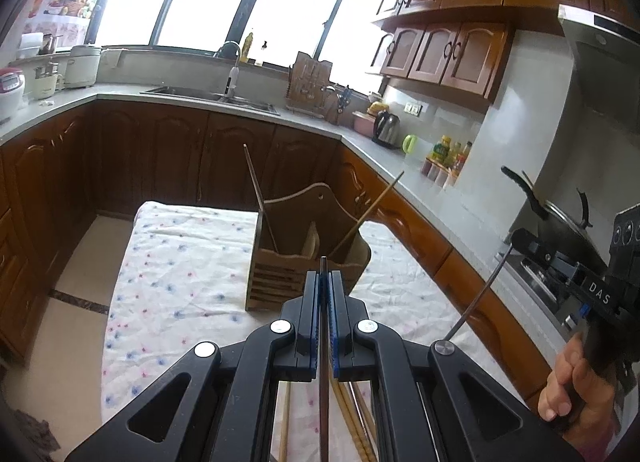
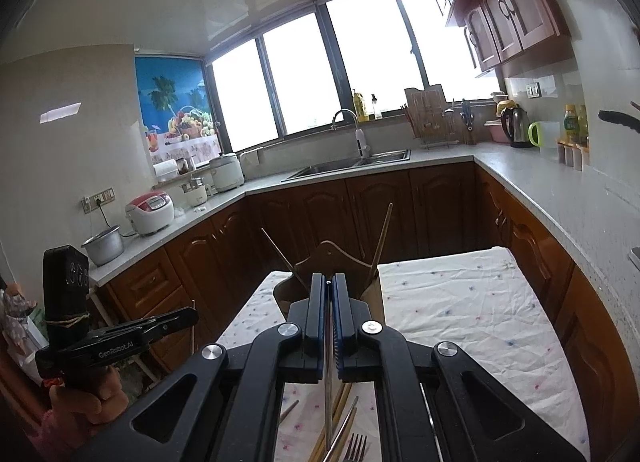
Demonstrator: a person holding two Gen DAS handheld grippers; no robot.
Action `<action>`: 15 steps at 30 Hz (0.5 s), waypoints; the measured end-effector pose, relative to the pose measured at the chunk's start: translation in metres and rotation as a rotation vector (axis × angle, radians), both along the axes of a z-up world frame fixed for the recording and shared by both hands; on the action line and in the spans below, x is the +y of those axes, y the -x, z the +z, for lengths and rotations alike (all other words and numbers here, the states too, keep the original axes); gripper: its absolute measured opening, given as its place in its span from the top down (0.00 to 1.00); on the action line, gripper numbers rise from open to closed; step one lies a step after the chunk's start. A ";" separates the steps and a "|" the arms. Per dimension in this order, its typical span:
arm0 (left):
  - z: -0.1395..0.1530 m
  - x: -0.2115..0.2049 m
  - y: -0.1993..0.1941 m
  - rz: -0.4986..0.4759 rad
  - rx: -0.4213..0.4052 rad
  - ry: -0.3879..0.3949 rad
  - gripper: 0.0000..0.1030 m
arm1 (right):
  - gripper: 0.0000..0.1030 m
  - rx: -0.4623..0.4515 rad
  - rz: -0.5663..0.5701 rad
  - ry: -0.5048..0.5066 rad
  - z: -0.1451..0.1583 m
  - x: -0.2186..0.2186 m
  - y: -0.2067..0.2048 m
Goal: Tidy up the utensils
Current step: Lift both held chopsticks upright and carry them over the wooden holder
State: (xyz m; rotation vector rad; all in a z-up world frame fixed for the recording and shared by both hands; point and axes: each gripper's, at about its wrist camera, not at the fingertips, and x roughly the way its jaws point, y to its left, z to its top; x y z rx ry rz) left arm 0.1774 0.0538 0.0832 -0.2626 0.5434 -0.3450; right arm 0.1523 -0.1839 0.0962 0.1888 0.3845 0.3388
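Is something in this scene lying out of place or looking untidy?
Yes. Several chopsticks and a fork lie loose on the flowered tablecloth, outside the wooden holder. Only two chopsticks stand in it, leaning apart to opposite sides. Nothing looks spilled or broken.

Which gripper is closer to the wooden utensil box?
Too close to call. The left gripper and the right gripper each sit just short of the box, both shut on a thin stick.
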 end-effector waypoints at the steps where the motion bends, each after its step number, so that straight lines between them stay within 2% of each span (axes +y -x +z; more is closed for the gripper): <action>1: 0.000 0.001 0.000 0.003 -0.007 0.004 0.98 | 0.97 -0.004 -0.001 -0.003 0.001 -0.001 0.000; 7: 0.008 0.011 -0.002 0.036 -0.073 0.043 0.98 | 0.97 -0.042 -0.008 -0.023 0.009 0.000 -0.004; 15: 0.020 0.014 -0.013 0.123 -0.217 0.070 0.98 | 0.97 -0.113 -0.025 -0.040 0.026 0.003 -0.019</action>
